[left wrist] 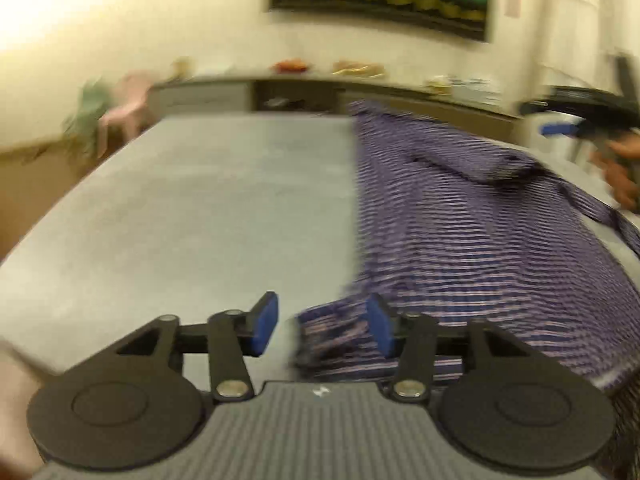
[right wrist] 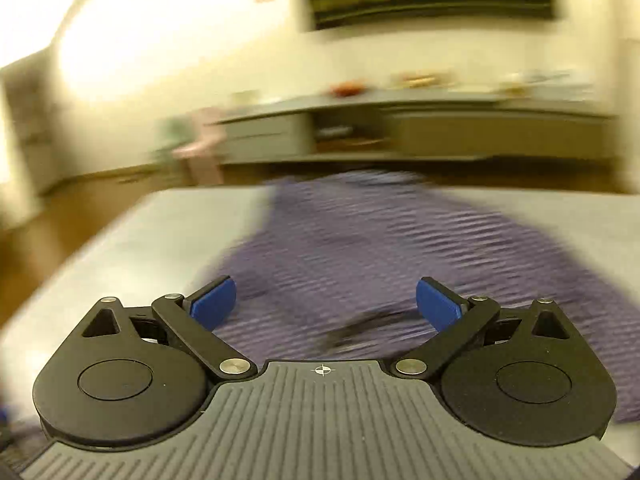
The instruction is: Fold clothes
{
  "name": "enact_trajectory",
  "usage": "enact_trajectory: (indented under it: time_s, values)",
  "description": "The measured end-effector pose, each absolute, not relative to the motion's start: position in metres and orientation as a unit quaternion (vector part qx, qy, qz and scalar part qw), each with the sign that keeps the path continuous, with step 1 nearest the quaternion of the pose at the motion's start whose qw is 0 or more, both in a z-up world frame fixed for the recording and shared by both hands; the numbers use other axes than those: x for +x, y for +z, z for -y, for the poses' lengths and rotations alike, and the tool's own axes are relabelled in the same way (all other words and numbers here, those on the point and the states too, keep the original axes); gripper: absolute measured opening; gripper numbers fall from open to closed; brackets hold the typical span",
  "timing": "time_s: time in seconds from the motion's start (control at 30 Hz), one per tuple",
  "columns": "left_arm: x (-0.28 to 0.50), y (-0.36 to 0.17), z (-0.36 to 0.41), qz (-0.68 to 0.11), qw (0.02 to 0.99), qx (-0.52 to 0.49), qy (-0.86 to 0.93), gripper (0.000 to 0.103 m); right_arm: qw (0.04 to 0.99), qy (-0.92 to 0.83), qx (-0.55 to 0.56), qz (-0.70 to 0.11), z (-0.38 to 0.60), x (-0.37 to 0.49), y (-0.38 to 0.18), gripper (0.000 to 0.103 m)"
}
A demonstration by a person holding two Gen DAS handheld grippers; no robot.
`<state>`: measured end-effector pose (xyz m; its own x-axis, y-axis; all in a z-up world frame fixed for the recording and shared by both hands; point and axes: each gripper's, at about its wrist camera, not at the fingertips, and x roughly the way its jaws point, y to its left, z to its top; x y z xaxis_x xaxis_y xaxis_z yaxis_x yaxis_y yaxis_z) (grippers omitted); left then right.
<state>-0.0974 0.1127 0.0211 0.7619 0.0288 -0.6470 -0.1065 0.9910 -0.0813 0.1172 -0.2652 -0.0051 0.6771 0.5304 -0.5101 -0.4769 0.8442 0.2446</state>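
Both grippers are free right now, so I read this as the gap between two folds: nothing gripped, next grab point not yet picked.

Left gripper [left wrist: 322, 328]: jaws partly spread, pads not pressing anything. A bunched corner of the striped shirt [left wrist: 460, 216] sits in the gap, just beside the right-hand pad, loose as far as I can tell.

Right gripper [right wrist: 326, 304]: jaws spread wide, empty, hovering over the near part of the shirt [right wrist: 360, 240]. From the left wrist view I also see it [left wrist: 560, 130] off at the far right edge with a hand [left wrist: 620, 176] on it, clear of the cloth.

Shirt lies on the grey tabletop [left wrist: 200, 208], taking up the right half in the left view; left half is bare. It looks partly gathered: a raised fold or collar area near the far right, a sleeve or strap trailing toward the right edge. Both views are motion-blurred, so I can't make out seams or hems.

Next move, my call: pick two matching edge points on the shirt, probably the near hem corner under the left gripper and a corresponding point for the right, come down, close on a single layer each, then carry across together. The risk is pinching bunched layers at that near corner, so flatten it first.
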Motion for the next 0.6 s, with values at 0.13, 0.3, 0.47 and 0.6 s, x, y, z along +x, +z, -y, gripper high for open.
enact_trajectory:
  time_s: [0.13, 0.3, 0.47, 0.6]
  values:
    - [-0.084, 0.006, -0.122, -0.371, 0.922, -0.105, -0.013, 0.060, 0.833, 0.403, 0.080, -0.371, 0.208, 0.096, -0.036, 0.098]
    - [-0.089, 0.015, -0.106, -0.361, 0.930, -0.067, -0.026, 0.002, 0.760, 0.460, 0.116, -0.446, 0.161, 0.087, -0.077, 0.097]
    - [-0.102, 0.040, -0.113, -0.311, 0.945, -0.095, -0.028, 0.002, 0.737, 0.505, 0.007, -0.449, 0.133, 0.058, -0.084, 0.094]
    - [-0.102, 0.043, -0.105, -0.300, 0.946, -0.104, -0.061, 0.002, 0.730, 0.558, -0.138, -0.369, 0.120, 0.000, -0.076, 0.094]
